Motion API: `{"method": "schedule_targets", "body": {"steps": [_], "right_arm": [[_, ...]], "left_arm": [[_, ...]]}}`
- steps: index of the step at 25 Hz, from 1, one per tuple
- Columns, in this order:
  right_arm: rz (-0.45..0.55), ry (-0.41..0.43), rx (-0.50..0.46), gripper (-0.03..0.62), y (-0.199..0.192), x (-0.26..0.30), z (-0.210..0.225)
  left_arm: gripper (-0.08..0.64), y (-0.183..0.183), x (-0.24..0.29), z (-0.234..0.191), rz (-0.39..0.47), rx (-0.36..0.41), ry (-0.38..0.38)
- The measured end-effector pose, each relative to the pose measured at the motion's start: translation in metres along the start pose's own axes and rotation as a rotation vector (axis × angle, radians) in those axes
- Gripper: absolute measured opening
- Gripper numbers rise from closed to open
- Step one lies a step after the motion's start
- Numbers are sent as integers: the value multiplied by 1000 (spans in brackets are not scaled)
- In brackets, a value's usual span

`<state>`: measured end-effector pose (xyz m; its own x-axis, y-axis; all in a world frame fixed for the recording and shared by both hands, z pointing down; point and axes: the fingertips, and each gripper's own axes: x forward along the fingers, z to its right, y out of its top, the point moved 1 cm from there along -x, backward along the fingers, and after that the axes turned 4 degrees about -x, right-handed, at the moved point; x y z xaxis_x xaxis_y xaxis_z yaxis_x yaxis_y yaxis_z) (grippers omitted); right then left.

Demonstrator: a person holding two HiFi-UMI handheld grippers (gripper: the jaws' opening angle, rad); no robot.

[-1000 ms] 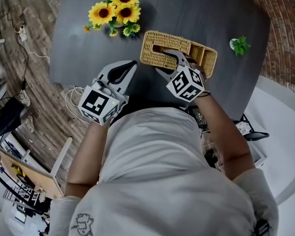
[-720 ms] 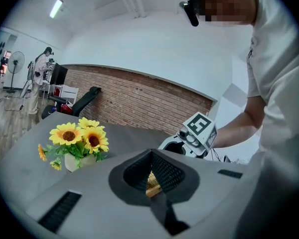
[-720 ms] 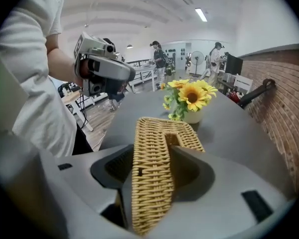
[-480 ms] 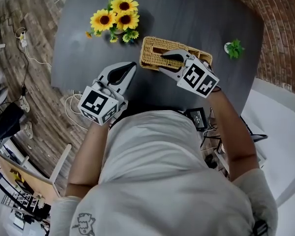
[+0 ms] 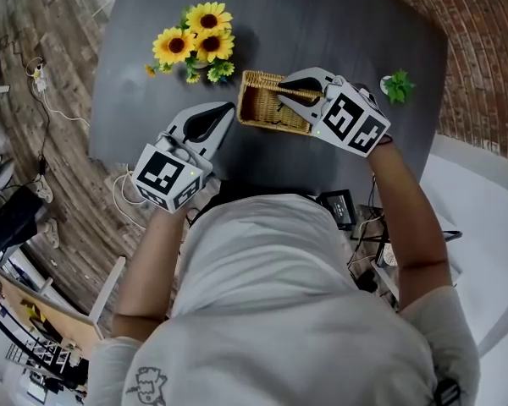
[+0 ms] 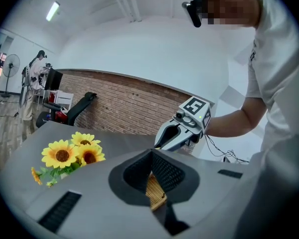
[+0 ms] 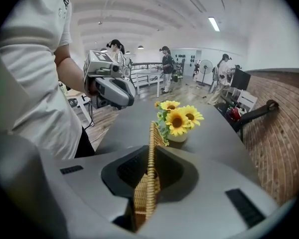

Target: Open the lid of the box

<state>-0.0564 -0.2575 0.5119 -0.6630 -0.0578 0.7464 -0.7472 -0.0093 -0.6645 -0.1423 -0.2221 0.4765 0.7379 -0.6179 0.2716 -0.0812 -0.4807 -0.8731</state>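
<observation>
Two hand-held grippers are shown over a dark table [image 5: 339, 24]. The wicker box [image 5: 267, 112] stands on it near the person, just beside a bunch of sunflowers [image 5: 195, 36].

A second ago the right gripper [image 5: 281, 94] was held low over the box with its jaws spread. Its jaws have just been closing, and the wicker lid [image 7: 150, 158] is now pinched between them. The lid is raised and seen edge-on, almost upright, so the opening is judged to be under way but not finished.

The left gripper [image 5: 231, 108] is held apart from the box at its left, with its jaws pressed together on nothing.

Much of the box's right half is covered by the right gripper in the head view. Neither the hinge nor the inside of the box can be made out.
</observation>
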Motion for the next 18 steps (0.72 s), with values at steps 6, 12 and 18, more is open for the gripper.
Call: {"method": "schedule_targets", "body": {"steps": [6, 12, 18], "right_arm": [[-14, -6, -41, 41, 3, -5, 27], [-9, -23, -44, 43, 3, -4, 60], [-29, -61, -55, 52, -4, 2, 91]], "left_arm": [[11, 11, 12, -5, -11, 25, -14], [11, 11, 19, -12, -28, 26, -9], [11, 7, 27, -20, -42, 15, -1]]}}
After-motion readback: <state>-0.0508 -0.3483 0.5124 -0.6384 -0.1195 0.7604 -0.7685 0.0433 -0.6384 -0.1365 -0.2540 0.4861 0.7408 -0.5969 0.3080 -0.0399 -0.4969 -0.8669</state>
